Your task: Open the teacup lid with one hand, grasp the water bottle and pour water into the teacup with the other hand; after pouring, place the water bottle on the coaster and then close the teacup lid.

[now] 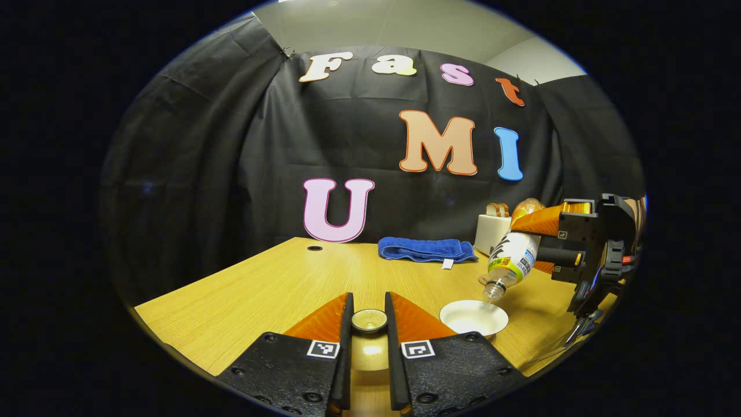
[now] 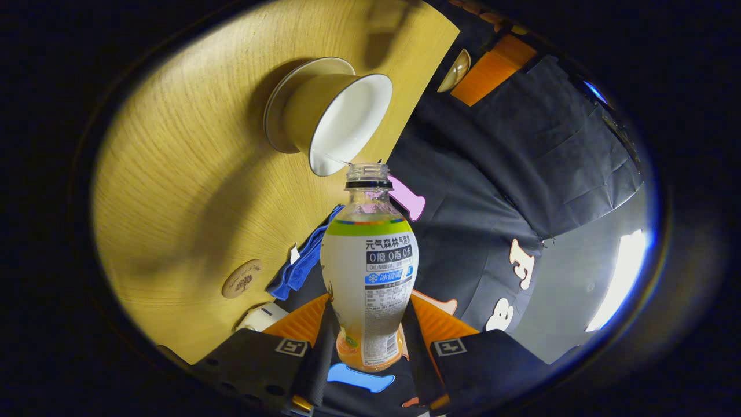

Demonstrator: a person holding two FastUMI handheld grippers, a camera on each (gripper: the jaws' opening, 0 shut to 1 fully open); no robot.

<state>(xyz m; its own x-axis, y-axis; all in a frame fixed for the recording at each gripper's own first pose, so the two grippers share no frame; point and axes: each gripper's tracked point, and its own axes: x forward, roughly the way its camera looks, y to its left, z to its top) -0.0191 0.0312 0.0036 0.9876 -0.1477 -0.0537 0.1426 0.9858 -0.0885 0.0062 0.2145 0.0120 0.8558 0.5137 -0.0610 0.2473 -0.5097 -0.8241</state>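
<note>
My left gripper [image 1: 369,307] is shut on the knob of the teacup lid [image 1: 369,322], holding it above the table to the left of the cup. The white teacup [image 1: 473,317] stands open on its saucer [image 2: 277,110]. A plastic water bottle [image 2: 370,272], uncapped, is gripped around its body by my right gripper [image 2: 370,304]. In the left gripper view the bottle [image 1: 512,259] tilts mouth-down over the cup's right rim, held by the right gripper [image 1: 550,246], and a thin stream falls into the cup. A round wooden coaster [image 2: 242,278] lies on the table beyond the cup [image 2: 338,119].
A folded blue towel [image 1: 427,250] lies at the back of the wooden table [image 1: 249,289]. A white toaster with bread [image 1: 494,229] stands at the back right. A small cable hole [image 1: 315,248] is at the back left. The table's front edge runs close below my left gripper.
</note>
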